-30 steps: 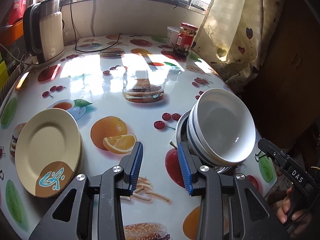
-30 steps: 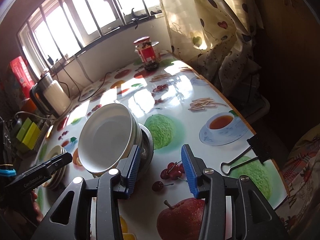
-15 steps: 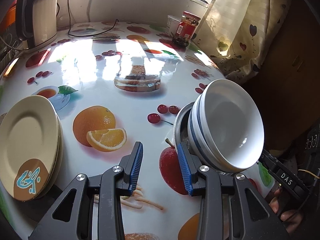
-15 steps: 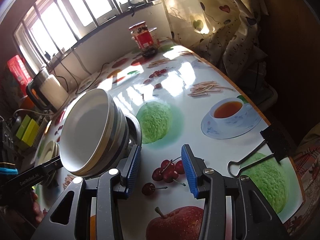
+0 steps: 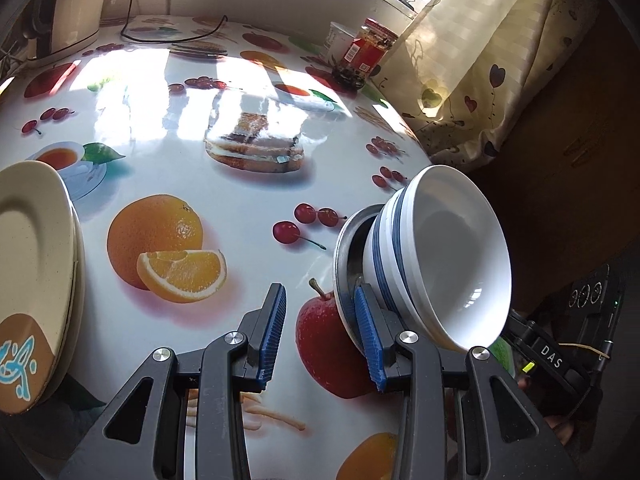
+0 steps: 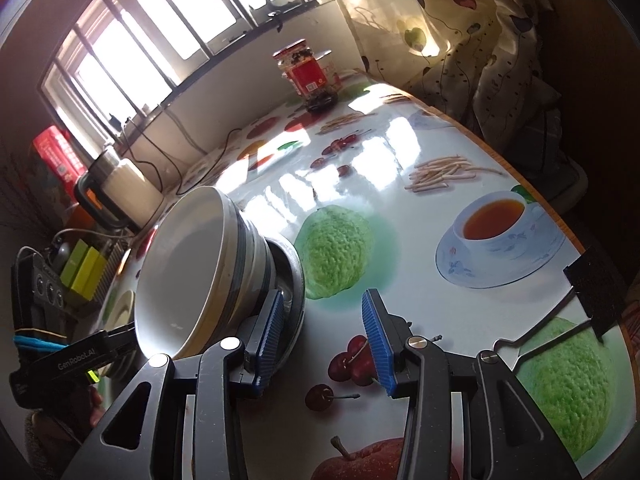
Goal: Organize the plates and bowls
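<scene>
Your left hand-held gripper (image 5: 318, 292) is sitting open with nothing between the blue pads, just printed worktop (image 5: 200, 184) showing through the gap. Its right-hand pad is pressed up against the outside of the bowl stack, right at the steel bowl (image 5: 346, 240) on the bottom. Your right hand-held gripper (image 6: 322, 296) is doing the mirror image on the stack's other side. Its jaws have just been closing a bit, but they're spread with nothing in them, and its left-hand pad is against the same steel rim. So neither one is actually gripping anything; the stack sits between the two tools. Can't tell from these views whether it's resting on the worktop or lifted.

The stack itself is white bowls (image 5: 452, 248) with blue bands, nested in that steel bowl and looking tipped. It's near the worktop's edge, over the printed apple and cherries.

Well off to the left of the bowl stack is the pile of cream plates (image 5: 32, 240), top one with a brown patch and a blue squiggle. Beyond the stack, toward the window (image 6: 160, 40), there's a red-lidded jar (image 5: 360, 56) and a kettle (image 5: 76, 4) in the far corner. A heart-print curtain (image 5: 480, 60) hangs behind the stack. On its right, past your right tool, a black binder clip (image 6: 596, 296) lies at the worktop's edge.
</scene>
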A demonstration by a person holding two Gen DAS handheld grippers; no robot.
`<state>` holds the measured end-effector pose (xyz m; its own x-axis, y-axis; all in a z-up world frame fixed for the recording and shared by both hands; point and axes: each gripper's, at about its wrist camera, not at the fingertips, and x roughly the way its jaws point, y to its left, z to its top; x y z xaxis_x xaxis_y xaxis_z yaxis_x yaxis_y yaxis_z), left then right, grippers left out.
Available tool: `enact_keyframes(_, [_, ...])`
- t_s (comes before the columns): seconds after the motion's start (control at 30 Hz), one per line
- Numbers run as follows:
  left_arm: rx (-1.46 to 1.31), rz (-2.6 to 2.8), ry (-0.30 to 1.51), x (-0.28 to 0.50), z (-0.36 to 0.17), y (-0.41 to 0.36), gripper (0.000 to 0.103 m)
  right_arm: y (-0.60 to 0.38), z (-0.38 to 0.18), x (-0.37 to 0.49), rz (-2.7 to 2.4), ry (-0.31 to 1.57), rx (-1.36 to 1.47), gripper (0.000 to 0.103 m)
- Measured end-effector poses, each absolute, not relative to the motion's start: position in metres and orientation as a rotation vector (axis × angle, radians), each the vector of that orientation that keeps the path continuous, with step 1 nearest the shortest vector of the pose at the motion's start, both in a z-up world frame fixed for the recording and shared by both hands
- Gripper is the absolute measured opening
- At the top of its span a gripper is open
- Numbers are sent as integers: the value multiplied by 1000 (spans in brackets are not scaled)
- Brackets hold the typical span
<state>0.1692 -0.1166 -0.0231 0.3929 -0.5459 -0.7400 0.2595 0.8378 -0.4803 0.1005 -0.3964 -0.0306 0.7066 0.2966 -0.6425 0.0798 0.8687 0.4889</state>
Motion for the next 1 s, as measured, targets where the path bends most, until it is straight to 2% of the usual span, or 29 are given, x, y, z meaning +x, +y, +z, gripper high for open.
enact_keyframes(0.33, [-392, -562, 1075, 173, -30, -109, 35, -405, -42, 107, 249, 787, 659, 19])
enact_keyframes(0.6, [-402, -589, 1066, 172, -28, -110, 23, -407, -44, 108, 270, 791, 693, 19])
enact_keyframes(0.67, [-403, -598, 1063, 172, -27, -111, 19, -408, -45, 109, 282, 790, 710, 14])
enact_keyframes(0.8, [-402, -607, 1058, 171, -26, -114, 12, -407, -45, 108, 289, 785, 713, 11])
enact_keyframes(1.0, [-400, -605, 1057, 171, -26, -114, 12, -406, -44, 109, 296, 782, 706, 9])
